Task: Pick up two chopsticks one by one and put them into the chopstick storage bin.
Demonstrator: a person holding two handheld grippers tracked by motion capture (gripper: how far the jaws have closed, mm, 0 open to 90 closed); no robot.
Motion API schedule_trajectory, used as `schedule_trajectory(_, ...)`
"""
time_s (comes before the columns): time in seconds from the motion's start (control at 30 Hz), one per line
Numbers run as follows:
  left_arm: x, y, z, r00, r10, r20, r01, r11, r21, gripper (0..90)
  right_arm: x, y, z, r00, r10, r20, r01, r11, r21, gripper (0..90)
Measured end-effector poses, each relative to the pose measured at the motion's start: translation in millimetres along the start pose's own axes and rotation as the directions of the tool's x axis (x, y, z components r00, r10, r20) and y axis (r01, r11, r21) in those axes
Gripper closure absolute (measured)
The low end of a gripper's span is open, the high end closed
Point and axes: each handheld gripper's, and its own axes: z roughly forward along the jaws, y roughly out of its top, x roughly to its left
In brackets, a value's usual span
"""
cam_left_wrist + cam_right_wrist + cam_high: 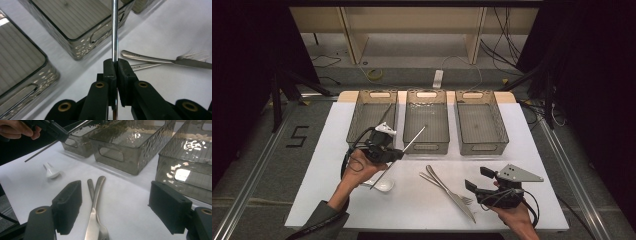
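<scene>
the left gripper (398,153), jaws clamped tight on a metal chopstick (412,138) angled toward one o'clock over the middle basket (427,146), seems mid-carry and next needs lowering in and release, while the right gripper (479,179) waits wide open, empty.

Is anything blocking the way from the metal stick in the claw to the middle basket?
Nothing visible. The left claw is shut on the metal stick, lifted off the table, and its tip already points over the near rim of the open middle basket.
</scene>
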Motion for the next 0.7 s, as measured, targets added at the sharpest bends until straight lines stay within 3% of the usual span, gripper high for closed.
schedule_trajectory(0.7,24.9,0.4,-17.6,0.9972,-0.061,-0.044,0.058,0.9961,-0.066,85.5,-0.5,-0.2,0.0,1.0000,0.001,0.003,-0.001,1.000,-0.001,27.4)
